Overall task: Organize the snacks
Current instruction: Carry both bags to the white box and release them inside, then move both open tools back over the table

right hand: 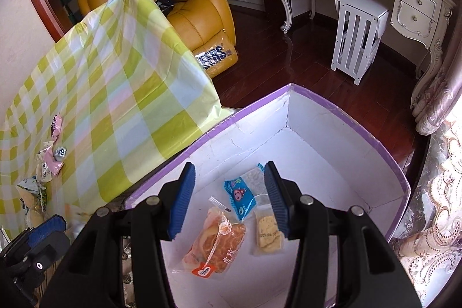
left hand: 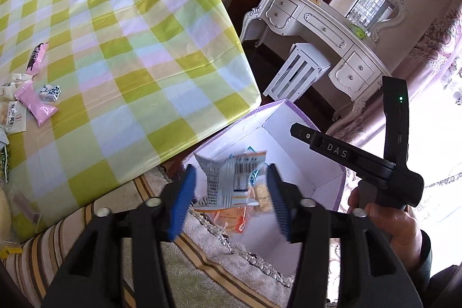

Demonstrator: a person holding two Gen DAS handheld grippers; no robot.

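**Snack Sorting: Both Units Positioned Over the Box**

The left hand-held gripper (left hand: 231, 192) is spread above the white box (left hand: 291, 123) with the purple rim. A white and orange snack packet (left hand: 228, 181) sits in the gap between the blue pads; neither pad touches it, and the packet appears blurred. More orange packets show below it inside the box.

The right hand-held gripper (right hand: 229, 198) is also spread, with nothing between its pads. It points down into the same box (right hand: 332, 134). On the box floor lie three items: an orange bread packet (right hand: 215, 247) at 6 o'clock, a blue wrapper (right hand: 239, 197) at the centre, and a clear packet of pale biscuits (right hand: 268, 233) at 4 o'clock, its upper end behind the right pad.

The tabletop (left hand: 130, 48), covered in a green and yellow check cloth, stands just beside the box at 10 o'clock. Remaining snacks lie along its 9 o'clock edge, among them a pink packet (left hand: 37, 103), a small blue and white packet (left hand: 51, 92) and a pink and black sachet (left hand: 37, 58).

A hand (left hand: 395, 224) grips the right unit's handle at 4 o'clock in the left view.
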